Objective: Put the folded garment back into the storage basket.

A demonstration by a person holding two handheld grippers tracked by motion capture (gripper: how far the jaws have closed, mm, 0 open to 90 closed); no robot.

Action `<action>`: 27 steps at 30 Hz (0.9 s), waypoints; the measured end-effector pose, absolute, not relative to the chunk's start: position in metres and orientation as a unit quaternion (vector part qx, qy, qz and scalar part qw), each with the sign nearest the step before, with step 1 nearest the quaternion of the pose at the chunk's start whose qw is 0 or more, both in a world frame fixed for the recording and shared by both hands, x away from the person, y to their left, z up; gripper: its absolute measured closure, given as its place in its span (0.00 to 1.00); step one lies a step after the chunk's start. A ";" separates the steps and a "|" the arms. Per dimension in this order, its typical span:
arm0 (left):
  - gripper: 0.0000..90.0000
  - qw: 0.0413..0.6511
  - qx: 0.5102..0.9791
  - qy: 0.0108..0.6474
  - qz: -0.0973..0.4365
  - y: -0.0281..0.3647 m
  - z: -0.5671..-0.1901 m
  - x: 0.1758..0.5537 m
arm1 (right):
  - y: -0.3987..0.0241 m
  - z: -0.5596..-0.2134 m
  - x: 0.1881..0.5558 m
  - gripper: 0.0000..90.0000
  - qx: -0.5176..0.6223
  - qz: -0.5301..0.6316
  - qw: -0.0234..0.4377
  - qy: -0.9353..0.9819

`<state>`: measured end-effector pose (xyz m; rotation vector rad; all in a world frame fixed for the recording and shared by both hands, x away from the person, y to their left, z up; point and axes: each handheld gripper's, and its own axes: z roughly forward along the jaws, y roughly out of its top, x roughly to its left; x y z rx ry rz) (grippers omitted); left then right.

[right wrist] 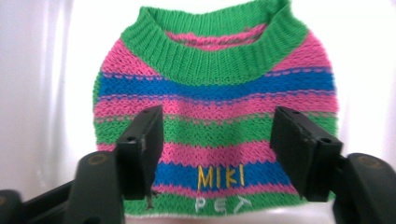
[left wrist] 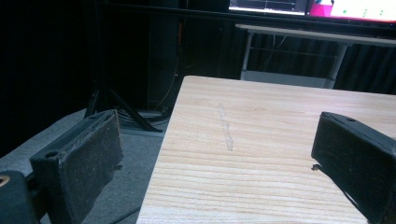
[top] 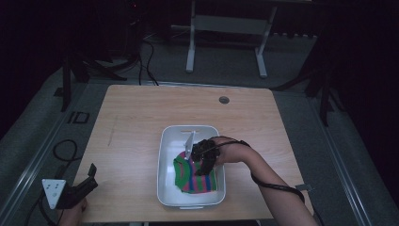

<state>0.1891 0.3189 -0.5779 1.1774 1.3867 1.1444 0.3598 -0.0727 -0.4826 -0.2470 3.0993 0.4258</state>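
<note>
Right gripper over a striped knitted sweater lying in a white tub.
Its jaws stand spread, gripping nothing; left gripper, at the table edge, likewise spread and empty.

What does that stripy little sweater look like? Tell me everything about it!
The small knitted sweater has pink, green and blue stripes and a ribbed green collar. Yellow letters spelling MIKI sit on a blue stripe, with pale letters beneath. It looks like soft, chunky yarn. It lies flat inside the white plastic tub on the wooden table. The right gripper hangs over it with jaws open, one at each side; whether they touch the knit is unclear.
</note>
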 end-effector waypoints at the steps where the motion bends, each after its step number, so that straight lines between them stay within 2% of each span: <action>1: 0.02 0.476 0.482 0.568 0.468 0.319 -0.578 0.189 | -0.074 -0.479 0.360 0.34 -0.074 0.137 0.002 0.988; 11: 0.02 0.477 0.479 0.569 0.469 0.319 -0.578 0.189 | -0.095 -0.447 0.359 0.30 -0.055 0.162 0.016 0.985; 16: 0.02 0.476 0.479 0.569 0.470 0.319 -0.578 0.189 | -0.114 -0.422 0.354 0.15 -0.055 0.219 0.013 0.974; 27: 0.02 0.475 0.480 0.568 0.470 0.319 -0.578 0.189 | -0.162 -0.413 0.356 0.15 -0.007 0.244 0.048 0.969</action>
